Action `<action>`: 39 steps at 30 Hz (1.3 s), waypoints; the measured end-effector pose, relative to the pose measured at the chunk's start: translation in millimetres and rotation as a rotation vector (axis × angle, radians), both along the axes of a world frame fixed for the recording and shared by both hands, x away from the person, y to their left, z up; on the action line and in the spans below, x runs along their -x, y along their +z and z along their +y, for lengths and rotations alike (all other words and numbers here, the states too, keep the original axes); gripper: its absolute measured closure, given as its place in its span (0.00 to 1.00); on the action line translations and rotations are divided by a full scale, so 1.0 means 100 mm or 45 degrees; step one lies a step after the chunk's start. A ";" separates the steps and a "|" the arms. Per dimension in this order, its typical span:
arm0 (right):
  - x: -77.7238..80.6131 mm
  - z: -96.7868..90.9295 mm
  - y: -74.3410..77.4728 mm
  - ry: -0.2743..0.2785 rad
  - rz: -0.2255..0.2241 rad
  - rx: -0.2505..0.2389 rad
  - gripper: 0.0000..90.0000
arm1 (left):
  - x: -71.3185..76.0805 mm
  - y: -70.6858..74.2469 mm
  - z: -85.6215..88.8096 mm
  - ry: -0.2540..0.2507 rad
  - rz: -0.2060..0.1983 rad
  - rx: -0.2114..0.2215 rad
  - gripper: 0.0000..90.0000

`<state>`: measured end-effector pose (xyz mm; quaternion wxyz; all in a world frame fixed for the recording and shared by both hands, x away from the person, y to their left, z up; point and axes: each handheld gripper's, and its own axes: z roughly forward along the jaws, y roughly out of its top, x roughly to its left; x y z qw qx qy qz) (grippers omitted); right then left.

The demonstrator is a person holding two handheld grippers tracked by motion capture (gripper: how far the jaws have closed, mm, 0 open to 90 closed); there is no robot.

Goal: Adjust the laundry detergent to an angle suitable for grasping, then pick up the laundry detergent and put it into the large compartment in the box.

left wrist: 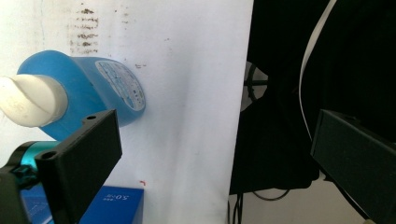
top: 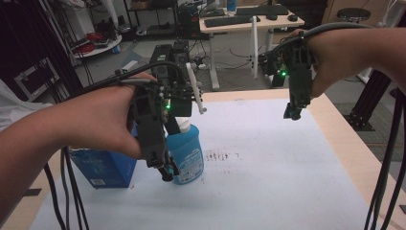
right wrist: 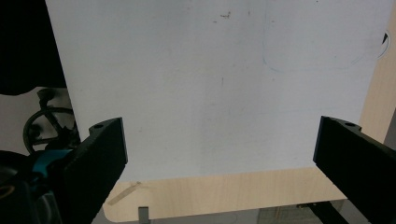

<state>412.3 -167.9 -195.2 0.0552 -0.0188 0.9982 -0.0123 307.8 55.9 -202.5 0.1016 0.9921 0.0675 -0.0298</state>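
One blue bottle (top: 187, 153) with a white cap, one blue box (top: 103, 167), one white sheet (top: 268, 158) on one wooden table (top: 354, 148), two grippers, left gripper (top: 168, 173), right gripper (top: 293, 114)

Both grippers raised, jaws parted, nothing held.

The left hand (top: 103, 117) enters from the lower left and carries the left gripper (top: 165, 170) pointing steeply downward, low over the table surface; in the left gripper view its 2 black jaws stand wide apart with nothing between the pads. The right hand (top: 335, 57) enters from the upper right and holds the right gripper (top: 293, 112) higher, also pointing downward; in the right gripper view its 2 jaws are likewise spread wide and grip nothing. Cables trail from both grippers along the forearms.
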 end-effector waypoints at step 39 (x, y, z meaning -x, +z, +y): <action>0.01 -0.05 0.02 -0.014 -0.029 -0.011 0.02 | -0.26 0.19 0.09 0.264 0.005 0.019 0.02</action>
